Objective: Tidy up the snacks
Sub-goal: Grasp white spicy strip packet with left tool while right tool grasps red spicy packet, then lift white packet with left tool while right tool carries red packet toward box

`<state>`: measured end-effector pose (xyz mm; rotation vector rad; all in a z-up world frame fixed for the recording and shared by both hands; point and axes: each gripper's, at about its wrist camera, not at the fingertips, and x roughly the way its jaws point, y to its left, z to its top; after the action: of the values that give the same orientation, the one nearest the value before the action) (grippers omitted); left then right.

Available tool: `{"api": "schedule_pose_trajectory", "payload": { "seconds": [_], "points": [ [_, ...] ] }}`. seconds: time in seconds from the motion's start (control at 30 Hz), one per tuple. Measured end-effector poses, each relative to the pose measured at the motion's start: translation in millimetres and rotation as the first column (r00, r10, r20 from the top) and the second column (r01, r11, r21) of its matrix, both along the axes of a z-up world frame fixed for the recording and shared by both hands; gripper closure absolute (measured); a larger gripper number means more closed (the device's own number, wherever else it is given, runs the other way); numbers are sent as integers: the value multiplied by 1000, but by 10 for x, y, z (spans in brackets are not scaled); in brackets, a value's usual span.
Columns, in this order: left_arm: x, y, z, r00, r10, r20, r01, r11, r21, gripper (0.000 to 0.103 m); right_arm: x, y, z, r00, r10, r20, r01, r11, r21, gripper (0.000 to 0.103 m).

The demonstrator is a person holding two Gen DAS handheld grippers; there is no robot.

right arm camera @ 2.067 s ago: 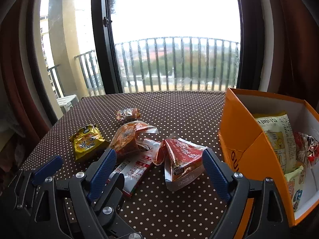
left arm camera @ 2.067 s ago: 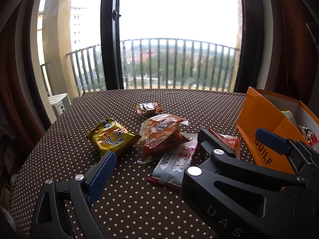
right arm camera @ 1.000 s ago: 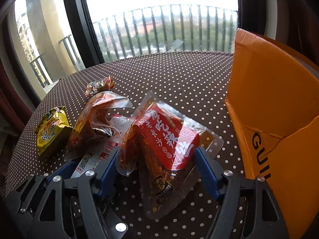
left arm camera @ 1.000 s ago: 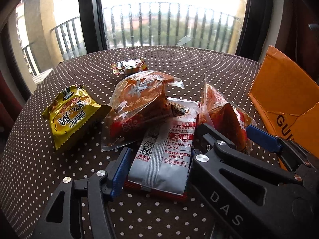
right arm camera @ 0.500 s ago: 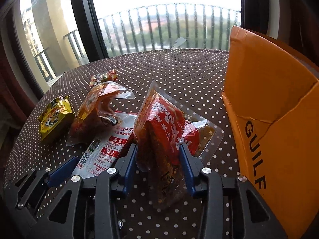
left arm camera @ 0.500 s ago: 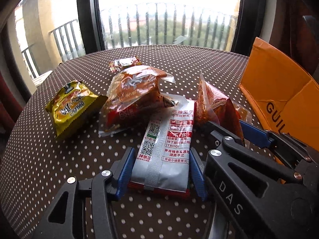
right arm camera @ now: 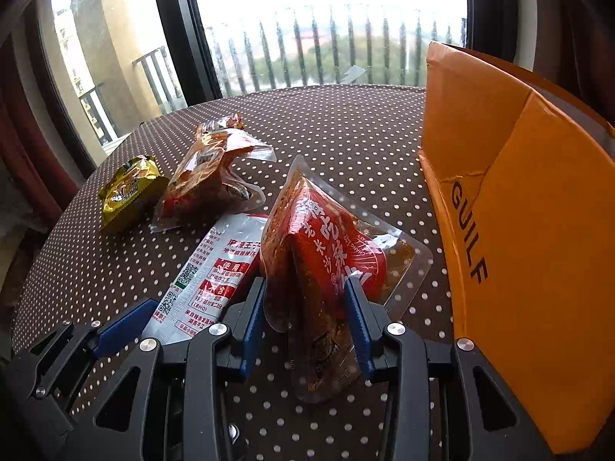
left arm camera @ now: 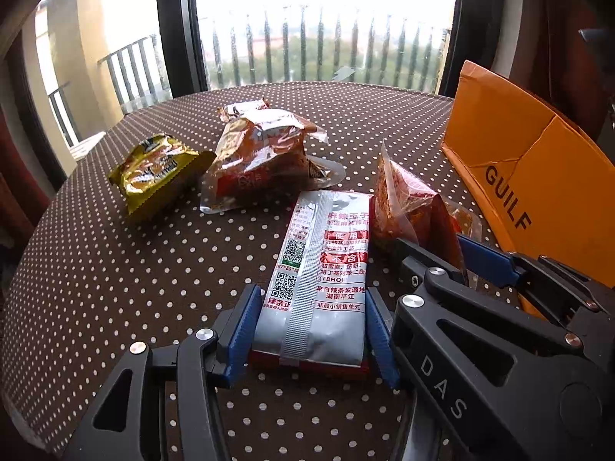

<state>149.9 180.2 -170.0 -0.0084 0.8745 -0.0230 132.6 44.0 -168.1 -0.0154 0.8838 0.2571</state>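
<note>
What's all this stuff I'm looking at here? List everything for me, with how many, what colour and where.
silver packet: one, silver and red, flat on the table, between the left gripper's fingers.
red packet: one, red in clear wrap, pinched upright by the right gripper.
orange-red bag: one, clear with orange-red contents, mid-table.
yellow packet: one, yellow, left of that bag.
small wrapped snack: one, orange and silver, behind the bag.
box: one, orange cardboard, right side.
table: one, brown cloth with white dots.
window: one, dark frame, railing outside.
left gripper: black with blue pads.
right gripper: black with blue pads.
</note>
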Motion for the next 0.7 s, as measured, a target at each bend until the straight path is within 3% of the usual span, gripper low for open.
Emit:
{"api": "schedule_pose_trajectory", "payload": {
  "seconds": [0.1, 0.3, 0.43, 0.63, 0.7],
  "points": [
    [26, -2, 29, 1000, 7, 22, -7, 1000, 23, 43, 33, -39, 8, 1000, -7, -8, 7, 1000, 14, 56],
    [178, 36, 5, 1000, -3, 9, 3, 1000, -5, 39, 150, -17, 34, 1000, -15, -5, 14, 1000, -22, 52],
    [285, 25, -6, 1000, -19, 3, 19, 1000, -21, 38, 261, -17, 34, 1000, -25, -10, 25, 1000, -11, 36],
    [355, -19, -52, 999, -24, -21, 24, 1000, -21, 38, 369, -5, -39, 999, -26, -20, 26, 1000, -6, 35],
    [354, -28, -45, 1000, -23, -17, 22, 1000, -21, 47, 371, -8, -46, 1000, -22, -20, 22, 1000, -4, 41]
  ]
}}
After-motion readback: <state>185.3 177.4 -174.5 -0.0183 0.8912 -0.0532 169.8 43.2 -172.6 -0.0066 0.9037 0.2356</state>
